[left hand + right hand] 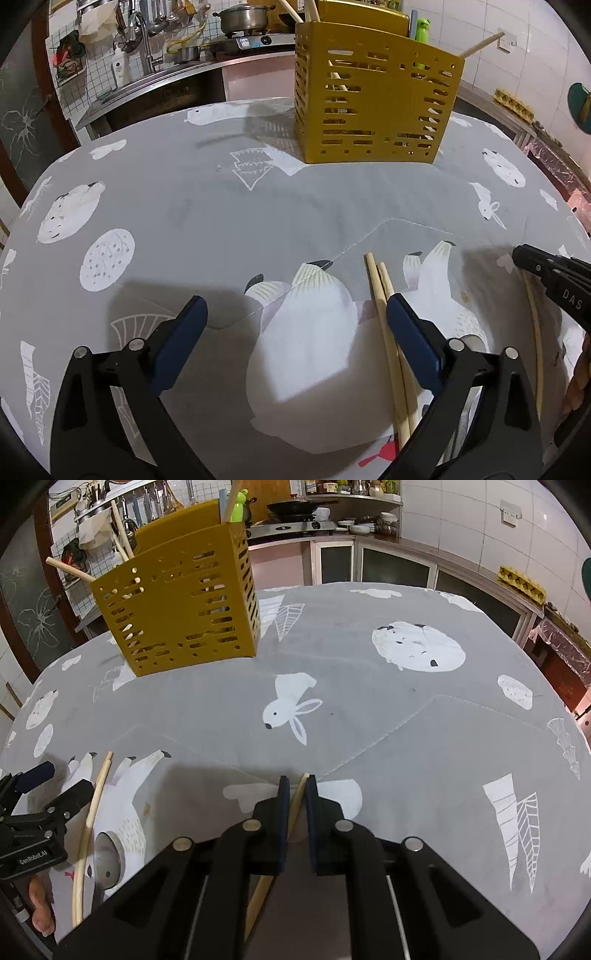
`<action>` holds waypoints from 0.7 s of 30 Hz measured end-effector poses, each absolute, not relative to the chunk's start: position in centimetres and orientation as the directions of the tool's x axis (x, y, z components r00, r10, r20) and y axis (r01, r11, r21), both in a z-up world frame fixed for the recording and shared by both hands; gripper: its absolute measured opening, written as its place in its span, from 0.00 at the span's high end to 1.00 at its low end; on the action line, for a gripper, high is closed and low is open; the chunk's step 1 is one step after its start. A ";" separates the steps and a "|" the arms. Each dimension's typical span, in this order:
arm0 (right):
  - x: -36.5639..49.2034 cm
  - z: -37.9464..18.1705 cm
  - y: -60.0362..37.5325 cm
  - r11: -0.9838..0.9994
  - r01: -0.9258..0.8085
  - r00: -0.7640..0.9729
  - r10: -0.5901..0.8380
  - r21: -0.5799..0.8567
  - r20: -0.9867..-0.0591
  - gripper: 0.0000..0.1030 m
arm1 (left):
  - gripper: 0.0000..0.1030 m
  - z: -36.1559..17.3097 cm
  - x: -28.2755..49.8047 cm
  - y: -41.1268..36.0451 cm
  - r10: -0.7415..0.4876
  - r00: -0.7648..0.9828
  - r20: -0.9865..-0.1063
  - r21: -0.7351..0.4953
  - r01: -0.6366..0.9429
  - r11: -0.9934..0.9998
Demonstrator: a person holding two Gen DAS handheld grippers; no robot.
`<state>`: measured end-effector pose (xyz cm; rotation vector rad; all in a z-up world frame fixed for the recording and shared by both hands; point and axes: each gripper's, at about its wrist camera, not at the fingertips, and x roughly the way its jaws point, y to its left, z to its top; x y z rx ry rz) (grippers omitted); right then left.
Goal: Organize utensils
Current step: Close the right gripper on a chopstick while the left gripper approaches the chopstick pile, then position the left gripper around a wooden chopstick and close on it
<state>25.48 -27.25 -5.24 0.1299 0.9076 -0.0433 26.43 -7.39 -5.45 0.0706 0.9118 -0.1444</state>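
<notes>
A yellow slotted utensil holder (373,99) stands at the far side of the table with several chopsticks in it; it also shows in the right wrist view (177,602). My left gripper (295,314) is open, low over the cloth; a pair of wooden chopsticks (391,347) lies just inside its right finger. My right gripper (295,786) is shut on a single chopstick (293,812) that runs back between its fingers. Another chopstick (90,823) lies on the cloth at the left, beside the left gripper (51,782). The right gripper (550,277) shows at the right edge of the left wrist view.
The table (406,709) has a grey cloth with white animal prints. A kitchen counter with a sink (147,74), stove and pot (243,18) runs behind. A round metal piece (107,860) lies on the cloth near the loose chopstick.
</notes>
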 end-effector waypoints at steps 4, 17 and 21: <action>25.5 -5.3 -27.2 0.991 0.094 0.615 0.021 0.100 -0.788 0.91 | 0.11 -5.4 26.3 -8.0 -0.090 0.606 -0.790 0.017 0.169 0.986; 25.8 -5.1 -26.6 0.990 0.093 0.615 0.024 0.103 -0.788 0.91 | 0.35 -5.6 27.1 -10.2 -0.135 0.575 -0.807 -0.011 0.214 0.977; 25.8 -5.2 -26.6 0.990 0.092 0.614 0.028 0.106 -0.789 0.91 | 0.37 -5.4 26.8 -9.3 -0.167 0.567 -0.807 -0.051 0.215 0.975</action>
